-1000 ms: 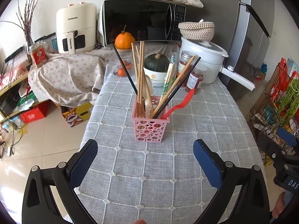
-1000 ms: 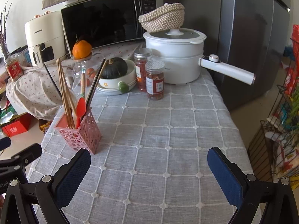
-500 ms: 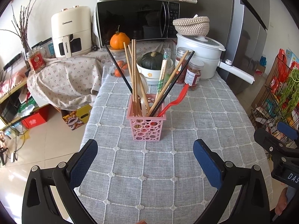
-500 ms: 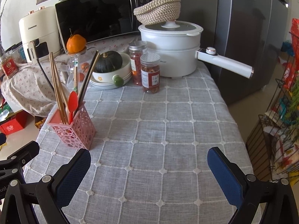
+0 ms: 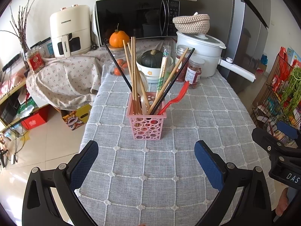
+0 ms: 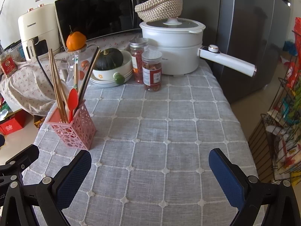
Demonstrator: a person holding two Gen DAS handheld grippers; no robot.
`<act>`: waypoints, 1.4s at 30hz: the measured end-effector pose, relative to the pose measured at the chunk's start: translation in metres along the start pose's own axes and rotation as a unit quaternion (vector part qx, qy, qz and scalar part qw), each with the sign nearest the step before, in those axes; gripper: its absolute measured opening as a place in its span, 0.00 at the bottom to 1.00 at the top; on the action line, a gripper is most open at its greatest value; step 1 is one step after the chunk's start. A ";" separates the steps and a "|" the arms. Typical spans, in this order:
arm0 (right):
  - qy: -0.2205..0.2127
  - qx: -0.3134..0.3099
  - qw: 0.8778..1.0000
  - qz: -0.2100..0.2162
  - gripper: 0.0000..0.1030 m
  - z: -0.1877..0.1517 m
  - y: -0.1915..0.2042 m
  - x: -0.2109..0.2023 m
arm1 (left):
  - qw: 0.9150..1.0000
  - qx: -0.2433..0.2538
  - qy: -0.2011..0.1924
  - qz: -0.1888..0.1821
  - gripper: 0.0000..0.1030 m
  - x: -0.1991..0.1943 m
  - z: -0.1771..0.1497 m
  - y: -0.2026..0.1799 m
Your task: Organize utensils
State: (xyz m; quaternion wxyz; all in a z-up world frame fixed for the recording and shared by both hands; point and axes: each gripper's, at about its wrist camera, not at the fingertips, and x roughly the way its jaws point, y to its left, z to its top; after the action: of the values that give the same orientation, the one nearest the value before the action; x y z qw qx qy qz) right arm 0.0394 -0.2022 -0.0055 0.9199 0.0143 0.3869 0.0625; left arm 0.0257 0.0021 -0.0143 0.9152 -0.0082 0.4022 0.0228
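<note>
A pink perforated holder (image 5: pixel 145 125) stands on the grey checked tablecloth (image 5: pixel 169 169). It holds several wooden and black chopsticks (image 5: pixel 134 71), a wrapped pair, a white spoon and a red spoon (image 5: pixel 175 98). It also shows in the right wrist view (image 6: pixel 73 130), at the left. My left gripper (image 5: pixel 146 163) is open and empty, hovering in front of the holder. My right gripper (image 6: pixel 150 171) is open and empty over the bare cloth to the holder's right.
At the table's far end stand a white pot (image 6: pixel 173 47) with a long handle, two jars (image 6: pixel 152 70), a bowl with a green squash (image 6: pixel 110 64) and a glass jar topped by an orange (image 5: pixel 117 39). A microwave, air fryer and fridge stand behind. A wire rack (image 6: pixel 282 116) is at right.
Both grippers have pulled back and risen slightly from the holder; it now looks smaller and farther away. Both jaws stay open. Nothing on the table has moved.
</note>
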 end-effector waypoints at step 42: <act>0.014 0.007 1.000 0.001 0.99 -0.002 0.002 0.007 | 1.000 0.014 0.006 -0.001 1.00 0.002 -0.002 -0.001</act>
State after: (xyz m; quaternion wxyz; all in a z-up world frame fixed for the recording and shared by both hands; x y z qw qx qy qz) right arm 0.0426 -0.1996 -0.0119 0.9142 0.0202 0.4002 0.0613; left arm 0.0256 0.0007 -0.0173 0.9128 0.0044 0.4081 0.0162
